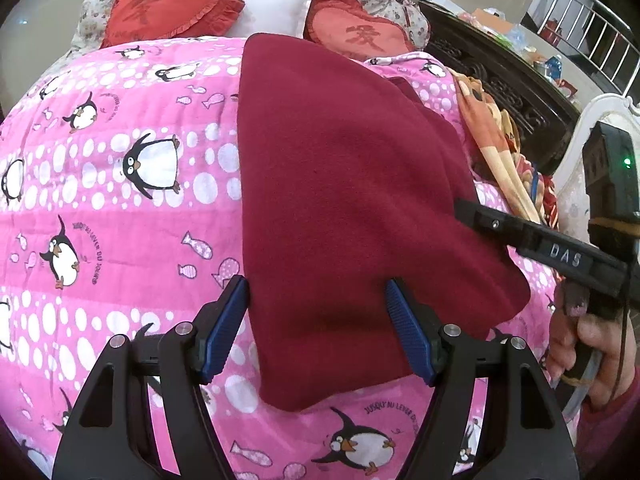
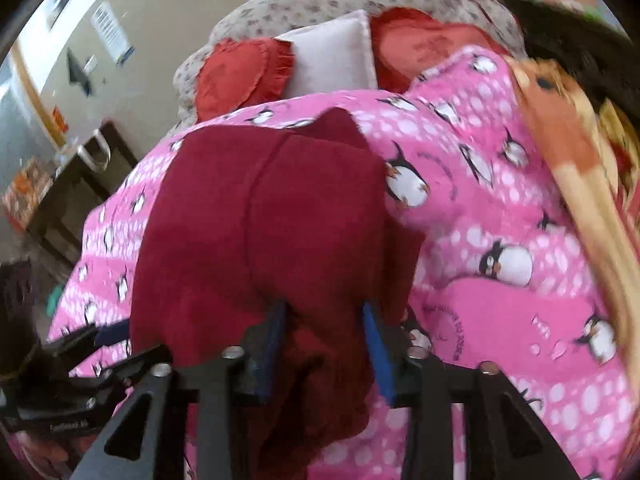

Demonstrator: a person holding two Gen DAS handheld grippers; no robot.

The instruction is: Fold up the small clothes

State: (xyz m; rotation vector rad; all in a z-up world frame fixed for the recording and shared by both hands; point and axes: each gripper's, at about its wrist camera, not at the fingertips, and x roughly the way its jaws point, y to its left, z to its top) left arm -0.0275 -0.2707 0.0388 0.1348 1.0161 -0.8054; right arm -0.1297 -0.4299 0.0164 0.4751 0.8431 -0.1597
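A dark red fleece garment [image 1: 344, 184] lies folded lengthwise on the pink penguin quilt [image 1: 120, 208]. My left gripper [image 1: 320, 324] hovers over its near end, open wide, with the blue pads [image 1: 228, 328] astride the cloth's left part. My right gripper [image 2: 324, 348] is at the garment's right edge. A bunched fold of the red garment [image 2: 260, 208] sits between its parted blue pads [image 2: 378, 352]; the picture is blurred. In the left wrist view one black finger [image 1: 520, 236] of the right gripper reaches the cloth's right edge, with a hand [image 1: 592, 344] on its handle.
Two red heart cushions [image 1: 168, 4] and a white pillow [image 1: 276, 4] lie at the bed's head. An orange patterned blanket [image 1: 496, 140] runs along the quilt's right side, beside a dark carved cabinet [image 1: 504, 80]. A dark table [image 2: 68, 200] stands left of the bed.
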